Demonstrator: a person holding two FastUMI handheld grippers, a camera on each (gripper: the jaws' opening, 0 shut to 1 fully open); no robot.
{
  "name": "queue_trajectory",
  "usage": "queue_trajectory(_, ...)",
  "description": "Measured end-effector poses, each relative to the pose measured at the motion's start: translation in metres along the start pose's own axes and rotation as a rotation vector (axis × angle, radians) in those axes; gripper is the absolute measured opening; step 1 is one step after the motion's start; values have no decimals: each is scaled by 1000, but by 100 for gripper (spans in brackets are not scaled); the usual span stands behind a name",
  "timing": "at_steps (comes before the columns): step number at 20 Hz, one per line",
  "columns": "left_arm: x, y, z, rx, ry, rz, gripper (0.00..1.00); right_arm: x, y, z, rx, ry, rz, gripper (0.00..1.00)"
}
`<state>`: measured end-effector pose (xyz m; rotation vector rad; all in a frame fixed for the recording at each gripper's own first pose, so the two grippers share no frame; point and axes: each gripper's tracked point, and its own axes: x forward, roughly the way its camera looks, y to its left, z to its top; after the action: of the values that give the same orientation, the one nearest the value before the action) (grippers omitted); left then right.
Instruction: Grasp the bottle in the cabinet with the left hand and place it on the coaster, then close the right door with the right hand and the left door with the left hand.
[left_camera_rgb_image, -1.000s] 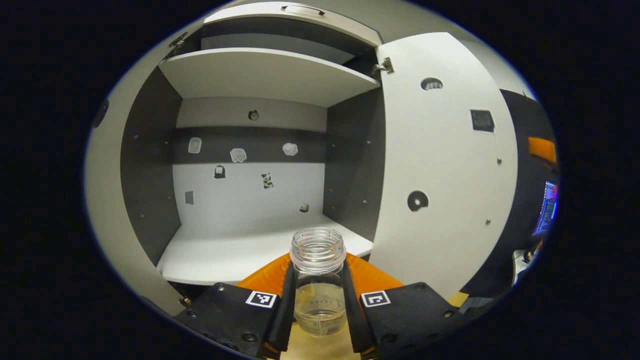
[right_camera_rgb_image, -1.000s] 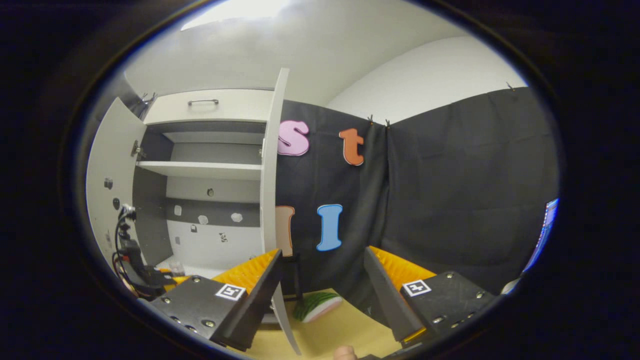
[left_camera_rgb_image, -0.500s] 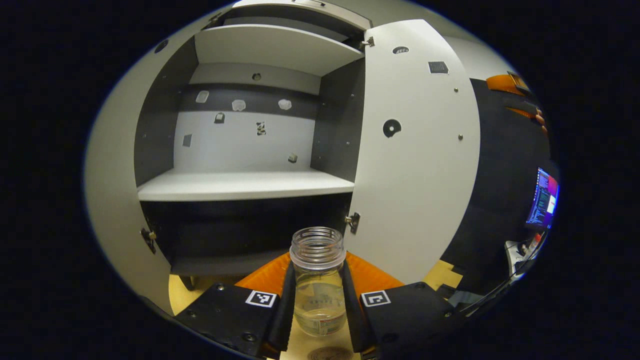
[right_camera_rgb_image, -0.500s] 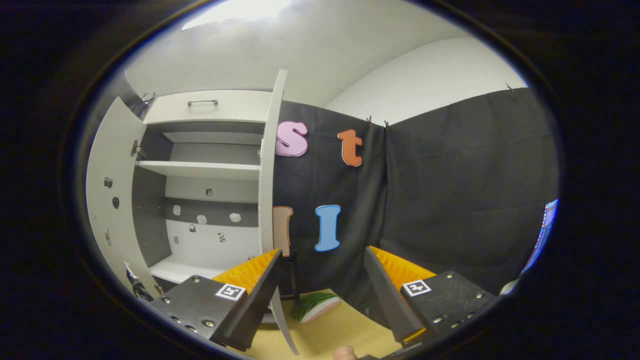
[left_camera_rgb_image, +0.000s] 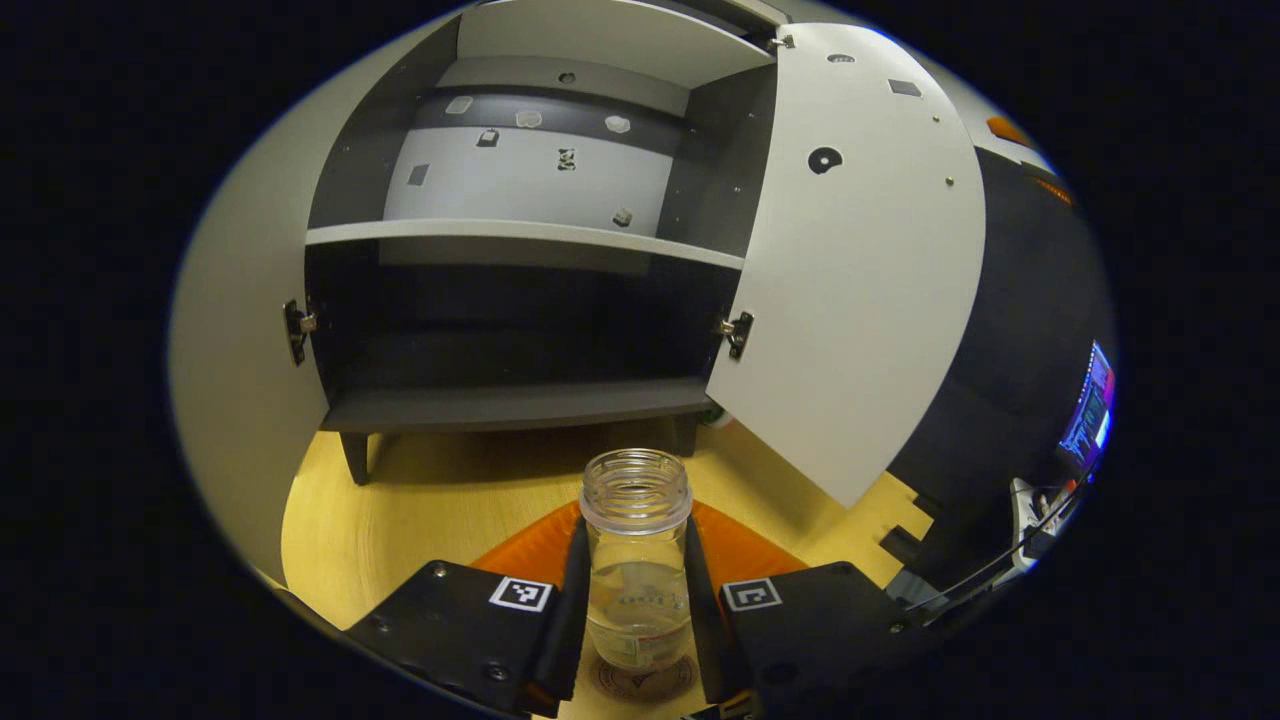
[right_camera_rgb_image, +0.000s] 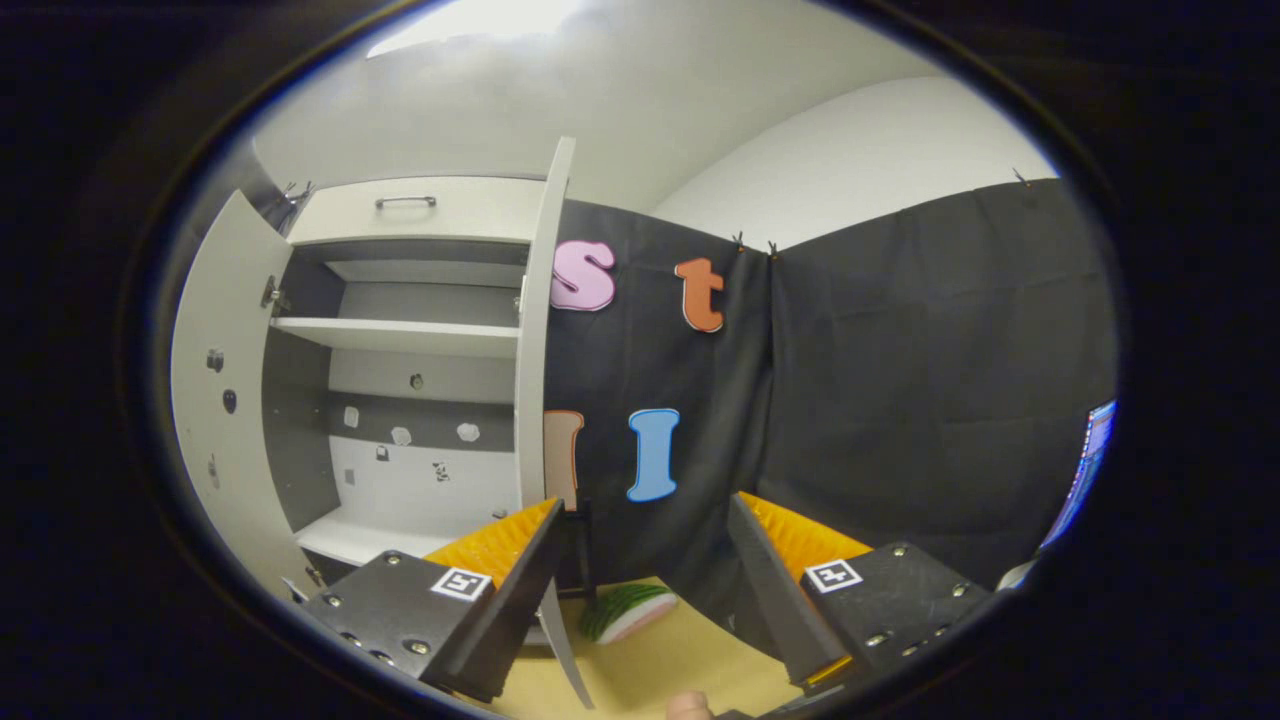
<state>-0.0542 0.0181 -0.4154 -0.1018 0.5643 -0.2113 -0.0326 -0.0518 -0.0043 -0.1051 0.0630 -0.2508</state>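
My left gripper (left_camera_rgb_image: 634, 610) is shut on a clear, capless bottle (left_camera_rgb_image: 636, 560) with a little liquid in it. The bottle stands upright just over a round brown coaster (left_camera_rgb_image: 642, 680) on the wooden table (left_camera_rgb_image: 440, 520); I cannot tell whether it touches it. Ahead stands the white cabinet (left_camera_rgb_image: 520, 232) with its shelves bare and both doors swung out, the right door (left_camera_rgb_image: 850, 260) and the left door (left_camera_rgb_image: 235, 330). In the right gripper view my right gripper (right_camera_rgb_image: 640, 600) stands open and holds nothing, off to the side of the cabinet (right_camera_rgb_image: 400, 340), with the right door (right_camera_rgb_image: 535, 330) seen edge-on just ahead.
A green and pink watermelon-slice toy (right_camera_rgb_image: 630, 612) lies on the table by the foot of the right door. A lit screen (left_camera_rgb_image: 1090, 415) glows at the far right. Bare wooden tabletop lies between the coaster and the cabinet's feet.
The left gripper has carried the bottle out of the cabinet and down to the table, over the coaster. The right gripper has hardly moved.
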Motion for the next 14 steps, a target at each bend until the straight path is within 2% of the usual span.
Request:
queue_trajectory(2,-1,-4,-15,8,26,-6,51,0,0,-2,-3,5,0,98)
queue_trajectory(4,-1,-5,-27,40,38,-3,48,1,1,-3,-9,7,0,98)
queue_trajectory(5,-1,-6,-33,46,44,-5,51,1,1,-3,-11,9,1,98)
queue_trajectory(6,-1,-6,-37,46,49,-4,48,0,2,-4,-12,12,3,98)
queue_trajectory(8,-1,-6,-44,47,49,5,49,0,1,-5,-19,14,3,98)
queue_trajectory(9,-1,-6,-49,48,49,11,52,0,1,-5,-22,14,3,98)
queue_trajectory(10,-3,-5,-53,53,56,13,49,0,0,-6,-23,15,3,98)
queue_trajectory(14,-11,-14,-52,93,14,-11,53,2,0,-6,-20,17,2,98)
